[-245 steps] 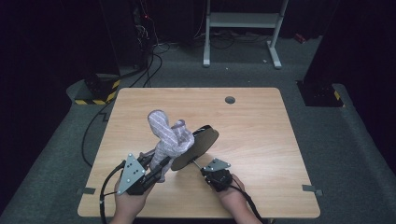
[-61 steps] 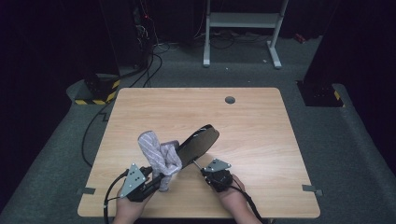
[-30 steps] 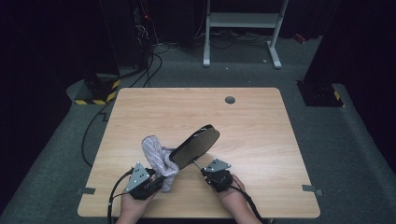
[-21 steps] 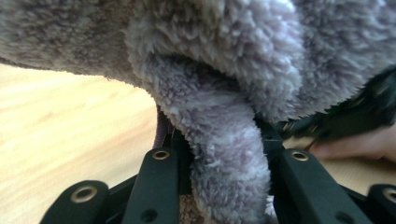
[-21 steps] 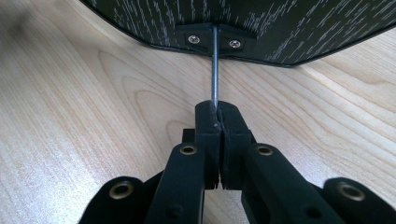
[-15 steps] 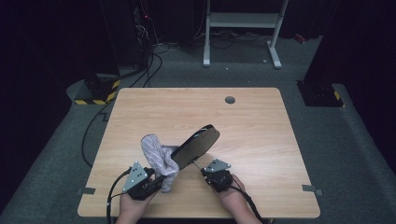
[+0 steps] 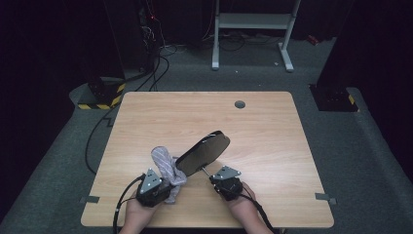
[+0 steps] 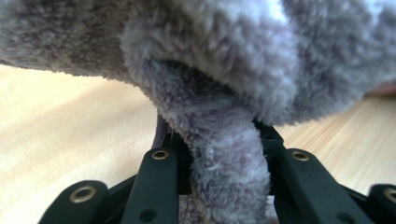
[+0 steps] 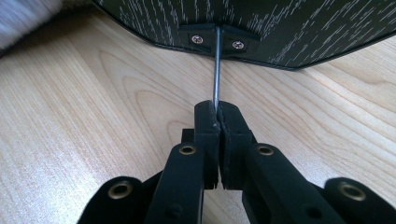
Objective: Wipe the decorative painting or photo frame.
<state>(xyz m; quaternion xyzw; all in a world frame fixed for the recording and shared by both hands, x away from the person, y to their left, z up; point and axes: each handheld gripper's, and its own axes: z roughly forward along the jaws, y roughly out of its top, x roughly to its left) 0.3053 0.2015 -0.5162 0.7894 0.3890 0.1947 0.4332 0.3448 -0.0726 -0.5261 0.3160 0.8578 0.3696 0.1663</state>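
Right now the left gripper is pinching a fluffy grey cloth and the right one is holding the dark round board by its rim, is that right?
Not quite. The right gripper has its fingers shut on the thin metal rod screwed to the dark round board, not on its rim; the right gripper view shows this. The left gripper does pinch the fluffy grey cloth.

High view looked forward and down from above the near edge of the table (image 7: 272, 122), taking in the whole top and floor beyond. Left gripper view sat very close behind the cloth (image 8: 224, 70), facing it low over the wood. Right gripper view sat close behind the mirror (image 9: 280, 28). Both things also appeared lower centre in the high view.
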